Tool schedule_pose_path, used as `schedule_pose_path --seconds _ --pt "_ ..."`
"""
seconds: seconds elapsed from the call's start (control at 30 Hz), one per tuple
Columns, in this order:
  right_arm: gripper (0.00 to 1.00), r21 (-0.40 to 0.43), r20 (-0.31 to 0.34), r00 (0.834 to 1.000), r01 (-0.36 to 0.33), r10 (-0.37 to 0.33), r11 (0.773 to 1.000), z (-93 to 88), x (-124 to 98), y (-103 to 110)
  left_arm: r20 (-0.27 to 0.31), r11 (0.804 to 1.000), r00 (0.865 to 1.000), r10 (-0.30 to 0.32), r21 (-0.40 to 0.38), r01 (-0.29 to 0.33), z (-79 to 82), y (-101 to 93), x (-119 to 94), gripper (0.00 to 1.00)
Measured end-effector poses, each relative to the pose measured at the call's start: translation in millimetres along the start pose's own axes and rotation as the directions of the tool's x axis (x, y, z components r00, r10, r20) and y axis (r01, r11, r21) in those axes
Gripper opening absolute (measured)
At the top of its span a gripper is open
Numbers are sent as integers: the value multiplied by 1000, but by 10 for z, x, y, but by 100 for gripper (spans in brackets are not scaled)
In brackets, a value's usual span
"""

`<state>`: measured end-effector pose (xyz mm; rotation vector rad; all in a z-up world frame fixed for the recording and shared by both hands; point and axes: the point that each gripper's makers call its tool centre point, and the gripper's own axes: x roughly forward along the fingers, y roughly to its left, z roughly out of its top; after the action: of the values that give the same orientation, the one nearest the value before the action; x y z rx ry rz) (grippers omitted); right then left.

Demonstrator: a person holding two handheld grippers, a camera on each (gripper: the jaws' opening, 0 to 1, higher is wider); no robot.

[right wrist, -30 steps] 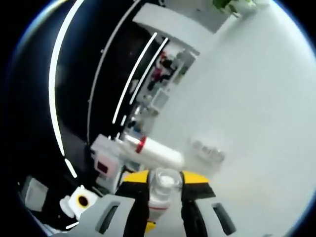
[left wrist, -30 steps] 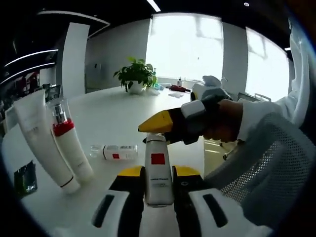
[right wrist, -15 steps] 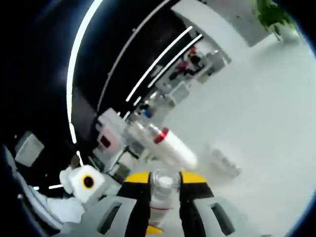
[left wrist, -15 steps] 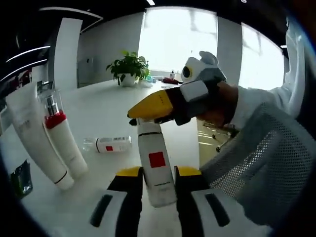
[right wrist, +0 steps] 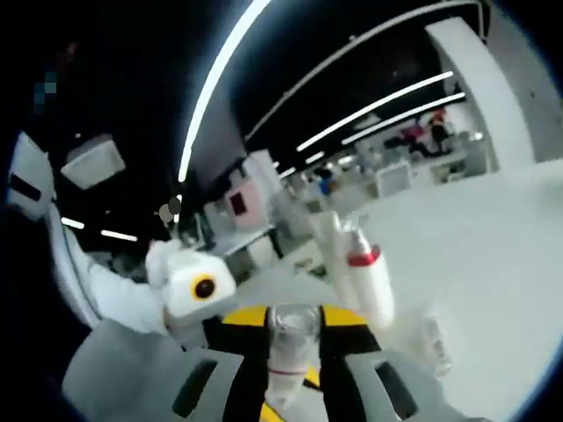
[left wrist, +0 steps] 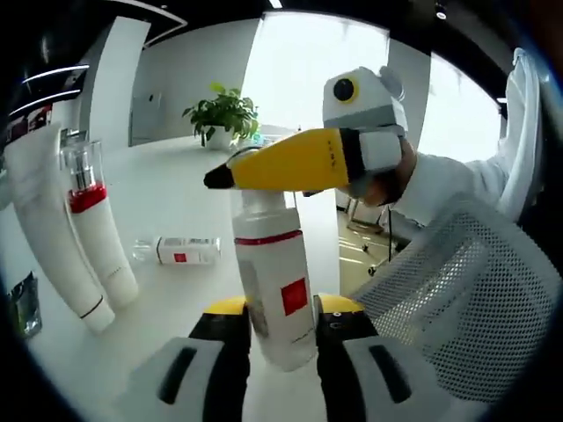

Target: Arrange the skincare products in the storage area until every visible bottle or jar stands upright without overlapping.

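Between our left fingers: left gripper (left wrist: 274, 327) holds the white bottle (left wrist: 274, 281) by its lower body, its fingers closed on either side; the bottle with a red square label and red neck band stands roughly upright, leaning a little in this view.
Left view, cap end: right gripper (left wrist: 230, 176) comes in from the right, yellow fingers (left wrist: 290, 164) pinched over the bottle's clear cap.
Left view, table (left wrist: 176, 202): two tall products stand leaning together at left, a white tube (left wrist: 48, 229) and a pump bottle (left wrist: 95, 233) with red collar; a small bottle (left wrist: 180, 251) lies flat on its side, well apart from them; a dark sachet (left wrist: 19, 303) sits at the left edge; a potted plant (left wrist: 222, 114) is far back.
Left view, risk: we judge the two-ended hold fragile. If the cap twists or pulls off, the body drops free. Set down tilted, it could topple.
Right view, own fingers: right gripper (right wrist: 288, 343) is closed on the clear cap (right wrist: 292, 332), red band just below.
Right view, beyond: pump bottle (right wrist: 362, 272) and tube upright, close together; a clear object (right wrist: 433, 338) lies on the table near them.
Right view, risk: placing near the standing pair could knock them over; the lying bottle remains to be stood up, so the task is not finished.
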<state>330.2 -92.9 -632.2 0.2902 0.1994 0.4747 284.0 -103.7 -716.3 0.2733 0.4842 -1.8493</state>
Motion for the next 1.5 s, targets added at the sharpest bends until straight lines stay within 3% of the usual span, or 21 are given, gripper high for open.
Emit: schedule_pose_path --seconds 0.27,0.4,0.53,0.77,1.0,1.2,1.4,1.5 --pt "13 -126 -28 996 -92 89 988 33 49 142 1 1000 1000 -8 8 8 2 39 -40 23" --pt "13 -173 -66 995 -86 76 981 -15 93 136 -12 1000 1000 0 -3 0 -42 58 -27 22" --pt "14 -187 -108 993 -62 42 980 -92 143 92 -15 999 999 40 -25 -40 -126 131 10 22" --pt "15 -224 -182 983 -39 -2 974 -229 261 49 -16 992 992 124 12 -124 -252 291 40 22" --pt "14 -327 -223 975 -55 -21 944 -265 415 35 -15 977 977 213 14 -213 -276 479 34 21" --pt "15 -260 -213 976 -15 -43 965 -254 481 -62 2 961 961 275 -20 -275 -250 616 27 22" --pt "15 -267 -236 967 26 -92 963 -309 479 -129 -12 946 946 324 7 -324 -307 708 50 22" --pt "16 -274 -246 961 55 -125 960 -331 489 -168 -17 941 942 337 -20 -337 -338 729 75 22"
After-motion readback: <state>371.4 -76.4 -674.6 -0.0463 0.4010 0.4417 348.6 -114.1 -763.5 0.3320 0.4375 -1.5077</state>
